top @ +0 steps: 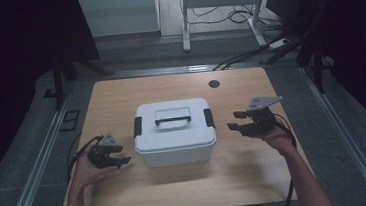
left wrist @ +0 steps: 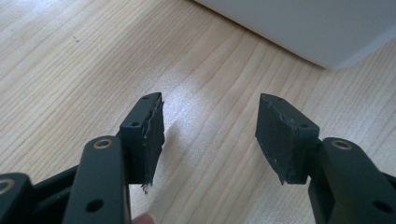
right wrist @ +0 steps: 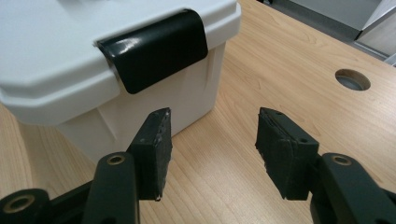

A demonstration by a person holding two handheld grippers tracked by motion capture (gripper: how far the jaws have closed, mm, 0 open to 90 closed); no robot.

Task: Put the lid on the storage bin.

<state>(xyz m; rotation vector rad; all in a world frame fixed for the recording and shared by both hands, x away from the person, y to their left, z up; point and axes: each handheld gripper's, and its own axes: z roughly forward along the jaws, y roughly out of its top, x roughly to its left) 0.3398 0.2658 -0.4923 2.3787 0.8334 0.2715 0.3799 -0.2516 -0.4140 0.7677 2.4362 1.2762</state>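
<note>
1. White lidded storage box [top: 174,132] sitting at the middle of the wooden surface [top: 120,96], lid on, carry handle [top: 172,116] lying flat on top.
2. Black latch [top: 137,127] on the box's left end, a matching right latch [right wrist: 154,49] on the right end, both folded down over the lid's rim.
3. Left gripper [top: 122,155] held just beside the box's near left corner, low over the surface, jaws spread with only bare wood between them.
4. Right gripper [top: 236,120] held to the right of the box, near the right latch but apart from it, jaws spread and pinching nothing.
5. Round cable hole [top: 214,84] in the surface, far right of the box.
</note>
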